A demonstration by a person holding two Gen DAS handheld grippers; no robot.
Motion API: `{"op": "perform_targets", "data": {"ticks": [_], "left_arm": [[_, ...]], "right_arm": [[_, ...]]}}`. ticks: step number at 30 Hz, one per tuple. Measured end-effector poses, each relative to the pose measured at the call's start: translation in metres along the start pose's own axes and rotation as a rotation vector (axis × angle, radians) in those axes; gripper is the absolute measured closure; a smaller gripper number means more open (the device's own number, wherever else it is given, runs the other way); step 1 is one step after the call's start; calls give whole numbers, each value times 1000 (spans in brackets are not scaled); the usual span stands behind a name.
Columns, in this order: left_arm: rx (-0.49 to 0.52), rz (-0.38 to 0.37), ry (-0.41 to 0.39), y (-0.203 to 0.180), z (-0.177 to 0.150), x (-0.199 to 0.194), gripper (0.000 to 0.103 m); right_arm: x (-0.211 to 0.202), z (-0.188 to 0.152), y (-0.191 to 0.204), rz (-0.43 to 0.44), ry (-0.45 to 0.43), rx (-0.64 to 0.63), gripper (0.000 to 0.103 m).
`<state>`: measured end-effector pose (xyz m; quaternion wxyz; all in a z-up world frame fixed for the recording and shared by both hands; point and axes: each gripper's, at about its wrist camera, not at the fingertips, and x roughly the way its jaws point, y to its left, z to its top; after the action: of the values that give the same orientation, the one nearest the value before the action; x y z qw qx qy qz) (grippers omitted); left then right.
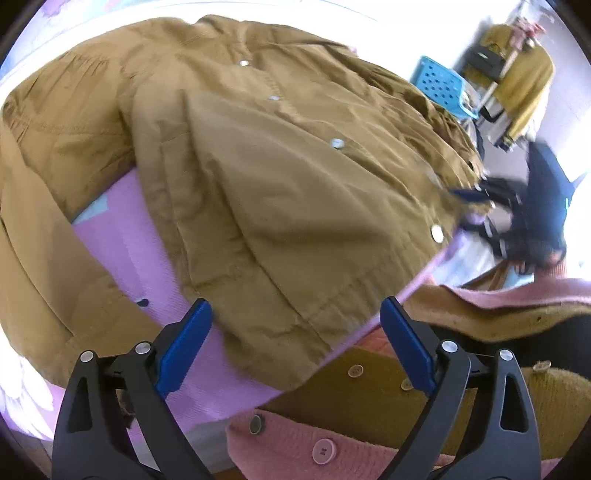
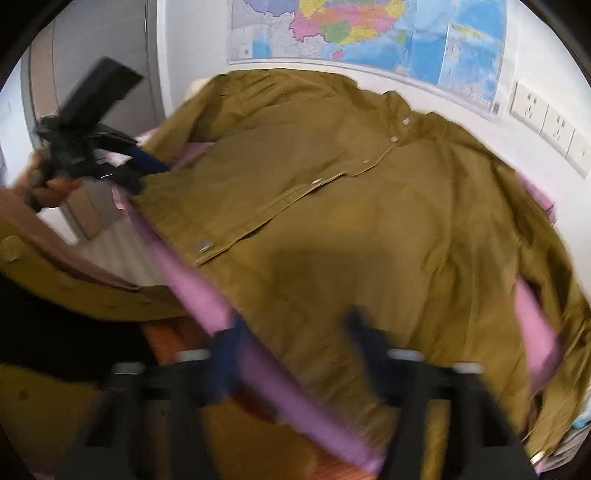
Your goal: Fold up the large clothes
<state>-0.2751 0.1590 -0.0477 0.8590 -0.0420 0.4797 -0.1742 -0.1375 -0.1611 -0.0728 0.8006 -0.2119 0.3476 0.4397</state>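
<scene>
Left wrist view: brown jacket (image 1: 280, 177) lies spread, unfolded.
My left gripper (image 1: 295, 343) gapes empty; right gripper (image 2: 291, 350) blurred, part-spread, could snag its hem.

No text, label, brand or number can be read in either view. Lettering is carried by the wall map (image 2: 369, 33) in the right wrist view, but it is too small and blurred to be made out.
</scene>
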Motion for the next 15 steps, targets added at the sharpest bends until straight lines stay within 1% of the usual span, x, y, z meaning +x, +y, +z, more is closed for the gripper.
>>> {"op": "perform_targets", "data": {"ticks": [1, 2, 3, 4, 5, 6, 8, 9, 10, 11, 12, 13, 14, 15], "left_arm": [[20, 4, 0, -6, 0, 3, 10], [46, 3, 0, -12, -3, 3, 10], [62, -4, 1, -16, -4, 4, 9], [75, -7, -1, -20, -6, 5, 7], [90, 5, -1, -26, -6, 8, 7], [106, 39, -8, -32, -5, 11, 7], [99, 86, -17, -34, 1, 16, 9], [79, 127, -32, -31, 5, 17, 17], [67, 163, -39, -29, 7, 18, 29], [52, 221, -37, -24, 9, 20, 36], [33, 237, -37, -19, 10, 20, 52], [1, 226, -46, -12, 12, 17, 69], [-32, 212, -67, -4, 13, 11, 75], [-67, 211, -110, 2, 16, 1, 81]], "right_arm": [[-7, 7, -7, 22, -41, 34, 79], [-15, 15, -13, 20, -80, 50, 81], [-22, 22, -18, 16, -119, 74, 81], [-27, 26, -22, 37, -142, 99, 81], [-31, 31, -29, 81, -167, 142, 81], [-32, 34, -32, 93, -180, 162, 81], [-39, 35, -38, 109, -204, 187, 80], [-37, 41, -39, 104, -208, 194, 80], [-40, 40, -39, 71, -217, 188, 77], [-45, 39, -35, 38, -230, 182, 68], [-47, 37, -35, 12, -231, 178, 63], [-49, 31, -33, -20, -221, 162, 53], [-48, 29, -31, -47, -210, 146, 44], [-44, 22, -26, -93, -185, 115, 40]]}}
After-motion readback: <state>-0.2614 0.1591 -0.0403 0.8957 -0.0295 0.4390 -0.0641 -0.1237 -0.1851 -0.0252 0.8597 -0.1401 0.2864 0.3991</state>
